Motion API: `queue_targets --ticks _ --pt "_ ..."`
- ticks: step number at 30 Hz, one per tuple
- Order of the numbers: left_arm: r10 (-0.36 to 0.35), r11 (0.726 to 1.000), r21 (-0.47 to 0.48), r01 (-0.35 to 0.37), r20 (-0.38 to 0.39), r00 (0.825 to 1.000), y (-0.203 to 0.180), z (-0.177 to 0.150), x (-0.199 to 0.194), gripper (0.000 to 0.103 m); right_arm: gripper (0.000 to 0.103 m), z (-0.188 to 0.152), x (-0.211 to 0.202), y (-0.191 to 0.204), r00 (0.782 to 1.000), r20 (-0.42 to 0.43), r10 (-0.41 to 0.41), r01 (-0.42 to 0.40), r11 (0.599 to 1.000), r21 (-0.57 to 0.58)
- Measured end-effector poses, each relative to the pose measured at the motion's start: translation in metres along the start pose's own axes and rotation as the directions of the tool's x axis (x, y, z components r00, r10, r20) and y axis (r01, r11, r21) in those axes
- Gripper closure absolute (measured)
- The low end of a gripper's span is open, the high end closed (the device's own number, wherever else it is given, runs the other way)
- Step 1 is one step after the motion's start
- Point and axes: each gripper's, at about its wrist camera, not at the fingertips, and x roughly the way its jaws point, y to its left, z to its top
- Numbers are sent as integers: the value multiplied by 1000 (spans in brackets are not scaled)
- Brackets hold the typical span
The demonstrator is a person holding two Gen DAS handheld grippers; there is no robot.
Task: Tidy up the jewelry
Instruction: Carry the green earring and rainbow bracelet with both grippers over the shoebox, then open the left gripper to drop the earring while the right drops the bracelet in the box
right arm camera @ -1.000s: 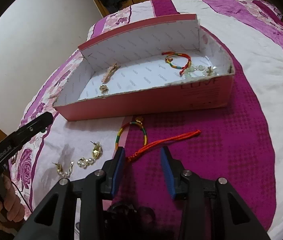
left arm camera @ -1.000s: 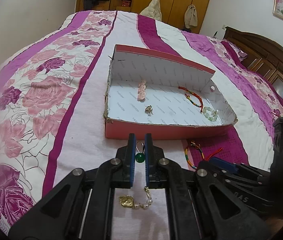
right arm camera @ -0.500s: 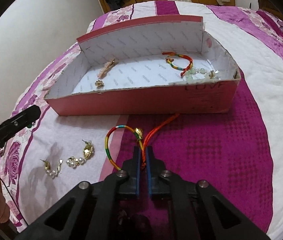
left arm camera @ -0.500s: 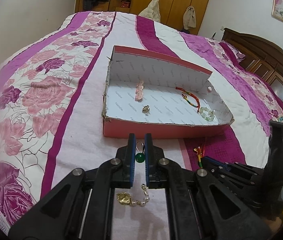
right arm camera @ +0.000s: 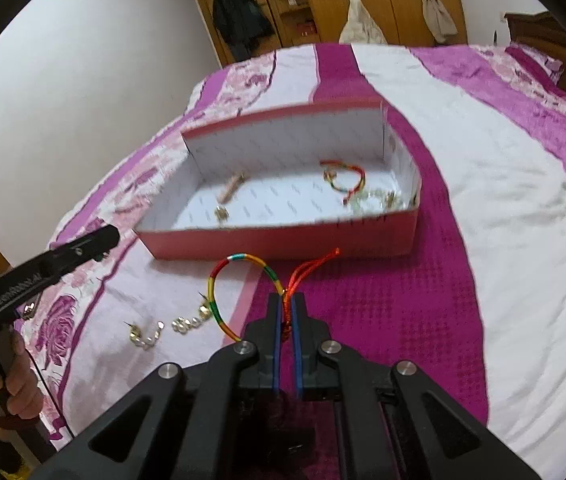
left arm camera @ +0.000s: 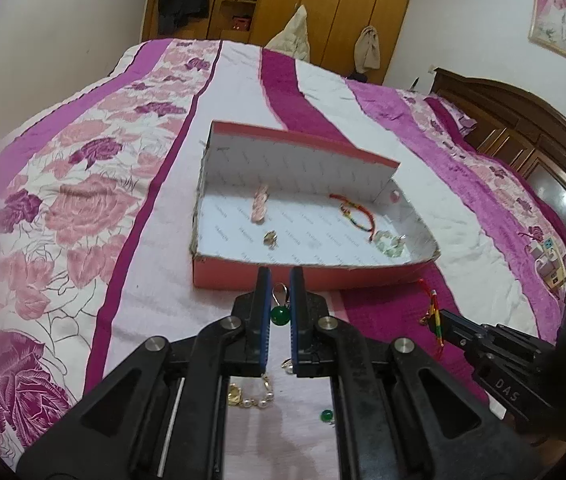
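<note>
Your left gripper [left arm camera: 280, 292] has its jaws drawn narrow around a green bead earring [left arm camera: 280, 314], the bead pinched between the blue pads with its silver hook poking up past the tips. Below that gripper, on the bedspread [left arm camera: 83, 208], lie a gold and pearl earring [left arm camera: 249, 397] and a second green bead earring [left arm camera: 326, 415], both loose and apart from each other.

Your right gripper [right arm camera: 287, 304] is closed tight on the red cord of a rainbow bracelet [right arm camera: 243, 276]. The coloured loop arcs out to the left of the tips, and the red tail [right arm camera: 315, 266] sticks up and forward toward the box. In the left wrist view the same bracelet hangs from those tips, lifted off the cover. To the left of that loop, two gold and pearl earrings [right arm camera: 163, 326] rest on the white part of the bedspread, near each other but not touching.

Just ahead of both grippers sits the pink box [left arm camera: 239, 276], open at the top, white inside. In it you have a pink hair clip [left arm camera: 260, 208] toward the back left, a small gold earring [left arm camera: 270, 239] in front of it, another rainbow bracelet [left arm camera: 357, 213] toward the right, and a pale green bead bracelet [left arm camera: 391, 242] beside that one in the right front corner.

Your left hand [right arm camera: 11, 380] shows at the edge of the right wrist view, gripping the handle. A wardrobe [left arm camera: 283, 0] stands beyond the bed, and a wooden headboard [left arm camera: 523, 128] is to the right.
</note>
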Motion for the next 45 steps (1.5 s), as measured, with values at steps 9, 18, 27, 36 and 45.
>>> queue_targets --ticks 9,18,27,36,45 --pt "-22 1000 16 21 57 998 -7 12 -15 103 97 18 -29 7 994 105 21 -18 999 -29" --pt "-27 999 31 24 101 995 -11 28 -19 103 97 36 -40 7 986 166 35 -28 999 -43" --pt "-11 999 55 3 148 989 -14 49 -12 103 97 64 -42 10 973 228 25 -9 997 -72" --pt "19 998 56 -29 179 984 -6 70 9 103 97 99 -21 16 957 290 20 8 996 -94" --pt "22 999 45 -30 161 987 1 77 47 103 97 116 18 9 962 273 -16 38 996 -79"
